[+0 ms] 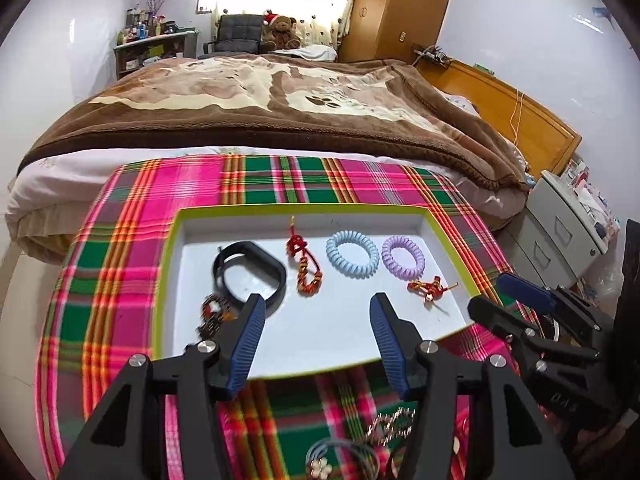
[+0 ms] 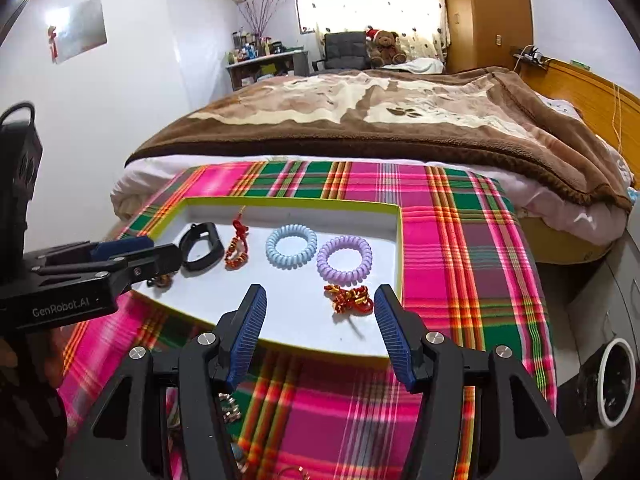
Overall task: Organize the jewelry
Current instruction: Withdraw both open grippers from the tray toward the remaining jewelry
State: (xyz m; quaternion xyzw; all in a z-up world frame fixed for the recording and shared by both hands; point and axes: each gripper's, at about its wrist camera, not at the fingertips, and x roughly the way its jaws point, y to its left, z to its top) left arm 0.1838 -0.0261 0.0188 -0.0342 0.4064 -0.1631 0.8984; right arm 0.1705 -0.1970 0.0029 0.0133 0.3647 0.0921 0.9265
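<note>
I am holding both sets of jaws wide apart and empty: left gripper (image 1: 318, 312), right gripper (image 2: 320, 302). Red-and-gold knotted cord bracelet (image 2: 349, 299) is lying inside the white, green-rimmed tray (image 2: 400, 248), near the lilac spiral hair tie (image 2: 344, 261), on the plaid-covered tabletop (image 2: 460, 248).

Blurred jewelry pile (image 1: 372, 444) behind the left tool (image 1: 316, 332), cut off below

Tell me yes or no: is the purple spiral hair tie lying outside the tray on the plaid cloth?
No, the purple spiral hair tie lies inside the white tray, beside the blue spiral hair tie.
</note>
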